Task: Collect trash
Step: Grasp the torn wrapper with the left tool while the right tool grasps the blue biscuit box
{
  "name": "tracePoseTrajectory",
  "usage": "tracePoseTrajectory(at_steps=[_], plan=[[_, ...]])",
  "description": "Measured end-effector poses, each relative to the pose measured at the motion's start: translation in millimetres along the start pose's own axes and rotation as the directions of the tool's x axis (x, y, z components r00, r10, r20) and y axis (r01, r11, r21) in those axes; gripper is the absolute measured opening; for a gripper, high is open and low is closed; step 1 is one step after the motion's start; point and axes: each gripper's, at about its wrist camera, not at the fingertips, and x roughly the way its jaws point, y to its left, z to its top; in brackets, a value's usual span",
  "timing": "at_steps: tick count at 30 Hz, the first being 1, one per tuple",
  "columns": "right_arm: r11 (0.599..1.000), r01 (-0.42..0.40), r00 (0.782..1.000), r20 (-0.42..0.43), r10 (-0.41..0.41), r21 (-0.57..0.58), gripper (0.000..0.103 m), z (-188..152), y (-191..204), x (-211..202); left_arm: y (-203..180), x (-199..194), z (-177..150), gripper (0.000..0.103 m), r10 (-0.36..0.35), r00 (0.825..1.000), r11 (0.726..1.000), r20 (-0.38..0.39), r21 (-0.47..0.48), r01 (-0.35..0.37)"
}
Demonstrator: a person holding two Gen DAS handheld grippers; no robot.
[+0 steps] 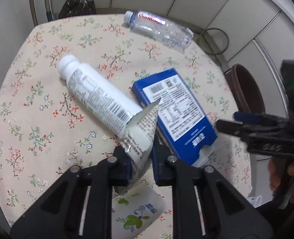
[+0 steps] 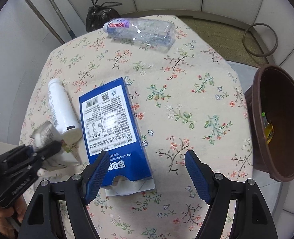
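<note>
Black angular gripper frames [image 2: 147, 171], silver pivot screws, blue textured pads on fingers [image 2: 96, 174]

The floral-clothed bench [image 2: 186, 91] lies bare between the blue printed carton [image 2: 111, 123] and the brown plastic bin [image 2: 276, 123] at its right edge. Left of the carton, the white plastic bottle [image 2: 62, 109] and torn paper wrapper [image 1: 141, 139] crowd close; the clear crushed bottle [image 2: 141, 30] blocks the far edge.

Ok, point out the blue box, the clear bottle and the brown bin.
blue box [image 2: 111, 119]: right wrist view, white label panel.
clear bottle [image 2: 147, 30]: right wrist view, mid body.
brown bin [image 2: 255, 119]: right wrist view, near rim.
</note>
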Motion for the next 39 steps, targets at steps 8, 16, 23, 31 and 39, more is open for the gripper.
tracePoseTrajectory(at_steps=[8,16,23,31,39], plan=[[0.995,-0.021,0.997,-0.073,0.014,-0.094,0.080,-6,33,25,5,-32,1,0.018,0.029,0.995,0.999,0.092,-0.024,-0.027],[0.977,0.039,0.994,-0.095,-0.060,-0.209,0.091,-11,68,46,16,-32,0,0.018,0.034,0.995,0.998,0.089,-0.058,-0.029],[0.923,0.190,0.975,-0.049,-0.218,-0.334,0.102,-16,93,67,21,-32,-2,0.018,0.051,0.995,0.996,0.087,-0.076,-0.045],[0.969,0.103,0.983,-0.124,-0.133,-0.226,0.097,-7,64,85,20,-37,-3,0.018,0.072,0.992,0.995,0.100,-0.082,-0.064],[0.984,0.057,0.997,-0.047,-0.066,-0.169,0.095,2,44,51,9,-51,-2,0.018,0.087,0.986,0.994,0.140,-0.074,-0.077]])
